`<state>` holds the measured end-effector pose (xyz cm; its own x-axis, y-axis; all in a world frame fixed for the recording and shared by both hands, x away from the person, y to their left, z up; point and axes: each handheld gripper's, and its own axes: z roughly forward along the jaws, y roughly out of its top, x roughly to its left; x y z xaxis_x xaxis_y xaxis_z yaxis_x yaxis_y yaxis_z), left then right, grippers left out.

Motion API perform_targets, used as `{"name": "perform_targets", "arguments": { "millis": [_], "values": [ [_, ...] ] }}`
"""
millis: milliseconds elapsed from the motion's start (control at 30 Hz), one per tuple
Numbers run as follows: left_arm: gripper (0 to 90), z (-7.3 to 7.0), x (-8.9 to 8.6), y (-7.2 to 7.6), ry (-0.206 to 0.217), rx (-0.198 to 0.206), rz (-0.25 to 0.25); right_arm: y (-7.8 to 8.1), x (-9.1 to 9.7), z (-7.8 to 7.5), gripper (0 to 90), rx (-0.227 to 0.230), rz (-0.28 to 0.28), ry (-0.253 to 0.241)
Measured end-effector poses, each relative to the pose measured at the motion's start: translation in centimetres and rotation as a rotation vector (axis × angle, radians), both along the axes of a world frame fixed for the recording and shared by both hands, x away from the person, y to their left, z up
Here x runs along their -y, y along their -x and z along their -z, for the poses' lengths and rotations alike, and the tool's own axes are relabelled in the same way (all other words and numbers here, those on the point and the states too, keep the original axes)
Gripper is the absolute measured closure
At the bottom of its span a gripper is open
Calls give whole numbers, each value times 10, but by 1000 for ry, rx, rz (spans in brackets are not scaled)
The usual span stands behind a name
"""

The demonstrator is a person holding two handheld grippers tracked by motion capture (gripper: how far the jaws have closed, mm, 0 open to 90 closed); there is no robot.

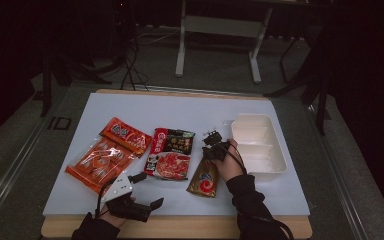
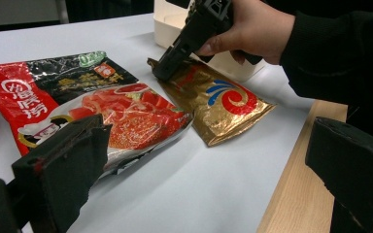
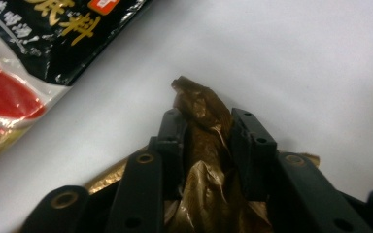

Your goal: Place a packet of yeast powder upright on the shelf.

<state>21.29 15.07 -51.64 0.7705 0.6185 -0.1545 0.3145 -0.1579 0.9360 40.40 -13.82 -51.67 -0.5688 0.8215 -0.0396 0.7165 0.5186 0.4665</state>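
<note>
A gold pouch (image 1: 205,181) with a red and blue swirl lies on the white mat, right of centre. My right gripper (image 1: 214,145) is down at the pouch's far end. In the right gripper view, the gripper (image 3: 206,126) has its jaws pinched on the crumpled gold foil (image 3: 201,111). The left gripper view shows the same grip on the pouch (image 2: 223,104) by the right gripper (image 2: 162,70). My left gripper (image 1: 147,190) rests near the table's front edge, jaws wide apart and empty (image 2: 209,160).
A red and black sauce packet (image 1: 172,152) lies just left of the gold pouch. Two orange snack packs (image 1: 125,135) (image 1: 100,162) lie further left. A white compartment tray (image 1: 260,145) stands to the right, close to the right hand.
</note>
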Motion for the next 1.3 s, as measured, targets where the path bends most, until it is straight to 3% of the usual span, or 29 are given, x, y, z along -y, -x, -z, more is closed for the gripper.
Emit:
{"name": "perform_targets", "arguments": {
  "millis": [67, 333, 367, 533, 600, 633, 1300],
  "values": [
    [19, 0, -1, 0, 1, 0, -2, 1, 5, -5, 705, 13, -9, -41],
    [19, 0, 0, 0, 0, -1, -3, 10, 7, -25, 733, 78, -63, -93],
    [19, 0, 0, 0, 0, -1, -4, 13, 6, -33, 744, 105, -83, -99],
    [19, 0, 0, 0, 0, 0, -4, 17, 8, -54, 775, 129, -117, -137],
    [19, 0, 0, 0, 0, 0, -4, 17, 8, -54, 775, 129, -117, -137],
    [19, 0, 0, 0, 0, -1, -5, 20, 10, -65, 786, 146, -129, -150],
    [19, 0, 2, -2, -1, -6, -22, 32, 36, -127, 823, 269, -156, -228]
  ]
}}
